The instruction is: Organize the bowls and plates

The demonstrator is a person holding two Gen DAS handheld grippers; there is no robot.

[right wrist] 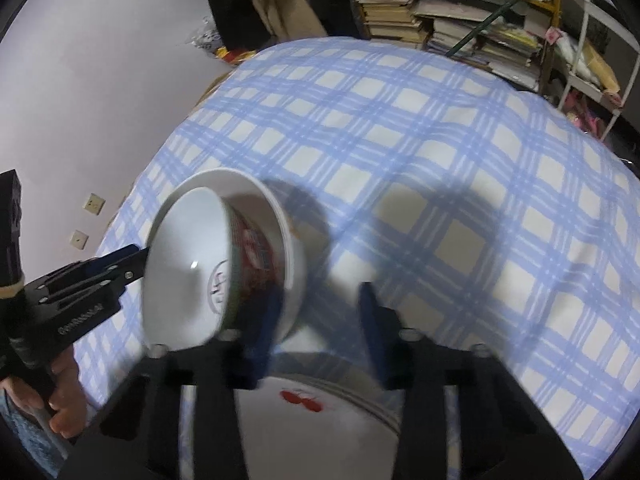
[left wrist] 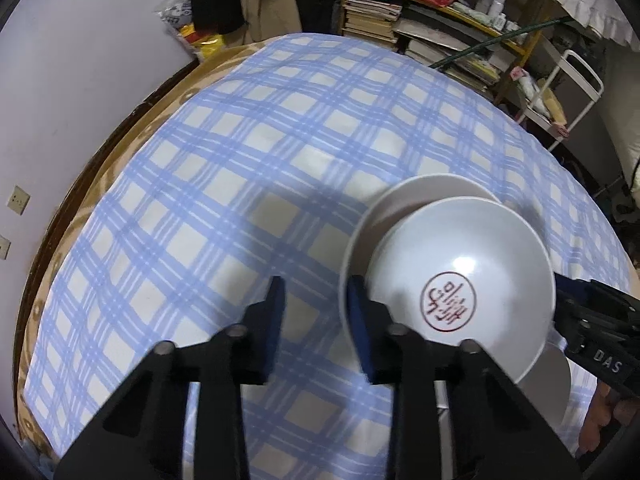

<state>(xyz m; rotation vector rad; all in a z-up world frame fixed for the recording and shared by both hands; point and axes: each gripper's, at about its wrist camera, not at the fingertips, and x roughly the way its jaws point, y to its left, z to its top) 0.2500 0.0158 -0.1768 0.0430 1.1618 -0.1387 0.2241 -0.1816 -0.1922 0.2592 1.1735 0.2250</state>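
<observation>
On the surface, which is covered with a blue and white checked cloth (left wrist: 240, 160), two white bowls sit one inside the other and are tilted, not standing flat. The inner bowl (left wrist: 460, 272) turns its opening toward the left wrist camera and shows a round red seal on its bottom. Its outside carries a red pattern, which the right wrist camera sees. The outer bowl (left wrist: 400, 200) is plain white and shows behind it. The bowls are on the near part of the cloth, between the two hands. The left tongs (left wrist: 318, 320) are open in their own view: the left blue pad is clear of the bowls with cloth showing in the gap, and the right pad lies at the left rim of the outer bowl. The right tongs (right wrist: 322, 320) are blurred but also stand open: the left pad overlaps the wall of the outer bowl, and the right pad is apart from it. From the other side, each camera sees the opposite tongs reach the rim of the inner bowl, but I cannot tell whether they pinch it. A white plate (right wrist: 340, 420) with red cherries lies just under the right tongs. A hand (right wrist: 66, 400) holds the left tool. Behind the surface is a shelf (right wrist: 400, 12) with stacked books.
</observation>
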